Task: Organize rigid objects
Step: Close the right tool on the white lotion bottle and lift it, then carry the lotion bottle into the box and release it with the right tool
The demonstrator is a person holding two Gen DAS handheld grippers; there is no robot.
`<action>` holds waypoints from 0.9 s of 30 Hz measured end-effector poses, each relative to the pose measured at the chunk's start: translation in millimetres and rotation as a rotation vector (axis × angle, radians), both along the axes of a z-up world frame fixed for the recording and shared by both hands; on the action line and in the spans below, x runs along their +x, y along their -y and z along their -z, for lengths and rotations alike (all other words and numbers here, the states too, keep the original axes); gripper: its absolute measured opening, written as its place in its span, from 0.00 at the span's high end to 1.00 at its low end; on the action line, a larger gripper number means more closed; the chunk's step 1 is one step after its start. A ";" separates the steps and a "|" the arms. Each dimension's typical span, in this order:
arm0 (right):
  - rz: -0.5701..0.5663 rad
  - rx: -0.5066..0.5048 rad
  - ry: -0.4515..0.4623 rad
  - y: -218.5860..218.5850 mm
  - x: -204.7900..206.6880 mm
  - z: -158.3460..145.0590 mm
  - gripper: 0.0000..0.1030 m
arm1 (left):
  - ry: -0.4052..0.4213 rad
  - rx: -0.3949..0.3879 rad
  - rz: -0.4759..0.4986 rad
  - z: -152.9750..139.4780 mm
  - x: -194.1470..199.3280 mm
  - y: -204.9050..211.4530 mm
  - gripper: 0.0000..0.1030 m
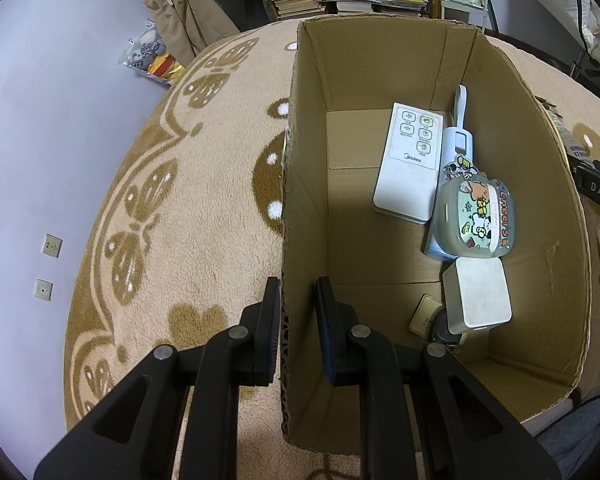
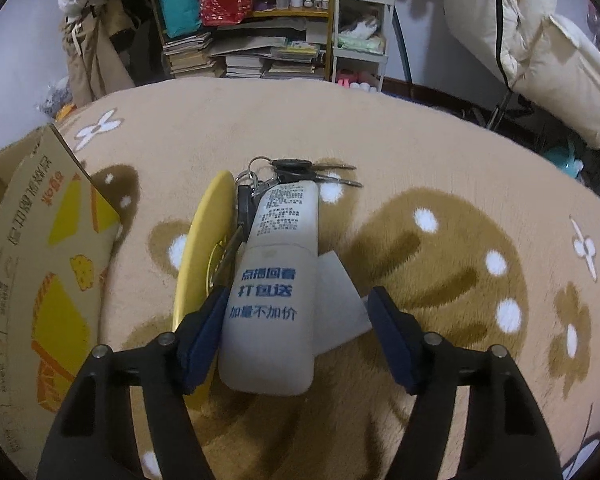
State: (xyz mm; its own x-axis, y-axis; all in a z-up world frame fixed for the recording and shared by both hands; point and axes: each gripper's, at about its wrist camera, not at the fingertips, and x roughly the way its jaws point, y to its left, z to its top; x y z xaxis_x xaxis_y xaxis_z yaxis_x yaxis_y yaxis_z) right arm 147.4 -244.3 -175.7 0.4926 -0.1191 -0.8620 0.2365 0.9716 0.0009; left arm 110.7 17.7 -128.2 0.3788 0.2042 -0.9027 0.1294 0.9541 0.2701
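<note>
The cardboard box (image 1: 308, 184) stands on the fluffy rug (image 1: 204, 216), and the left gripper (image 1: 298, 296) pinches its wall with narrow fingers. Inside lie a white remote (image 1: 408, 164) and a cartoon case (image 1: 476, 220). The white bottle (image 2: 276, 280) lies on the rug between the wide fingers of the right gripper (image 2: 298, 312). Only one finger (image 2: 204, 332) touches it, so it might roll. The yellow plate (image 2: 200, 248) and the keys (image 2: 296, 170) are very close and might get pushed.

Our left gripper (image 1: 298, 290) tipped down, its jaws pinched nearly together, our right gripper (image 2: 296, 308) tipped down too, its jaws wide apart
</note>
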 end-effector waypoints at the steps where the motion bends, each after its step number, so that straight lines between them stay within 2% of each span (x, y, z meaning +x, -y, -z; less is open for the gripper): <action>1: -0.004 -0.006 0.000 0.0 1.0 0.7 0.29 | 0.000 0.000 0.000 -0.1 0.0 0.0 0.83; 4: -0.007 -0.016 0.004 2.2 -0.3 -0.4 0.41 | -0.001 0.002 0.000 -0.3 -0.3 0.4 0.83; 6: -0.001 -0.014 0.002 5.9 -1.9 -2.3 0.54 | 0.000 0.001 0.000 -0.2 -0.1 -0.2 0.83; 13: 0.076 0.159 0.015 31.9 -15.3 -5.1 0.56 | 0.000 0.001 0.001 -0.3 -0.1 0.2 0.83; 18: 0.161 0.320 0.037 55.7 -27.5 -7.0 0.56 | 0.000 0.003 0.001 -0.2 -0.2 0.4 0.83; 27: 0.221 0.362 0.075 61.0 -32.8 -13.6 0.57 | 0.000 0.005 0.001 0.2 -0.5 0.4 0.83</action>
State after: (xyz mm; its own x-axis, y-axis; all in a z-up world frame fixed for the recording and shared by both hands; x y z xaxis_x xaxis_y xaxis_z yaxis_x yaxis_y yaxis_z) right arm 114.7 -305.2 -162.1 0.5523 0.0743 -0.8303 0.4252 0.8316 0.3573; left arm 110.2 17.3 -128.4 0.3792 0.2079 -0.9017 0.1307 0.9526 0.2746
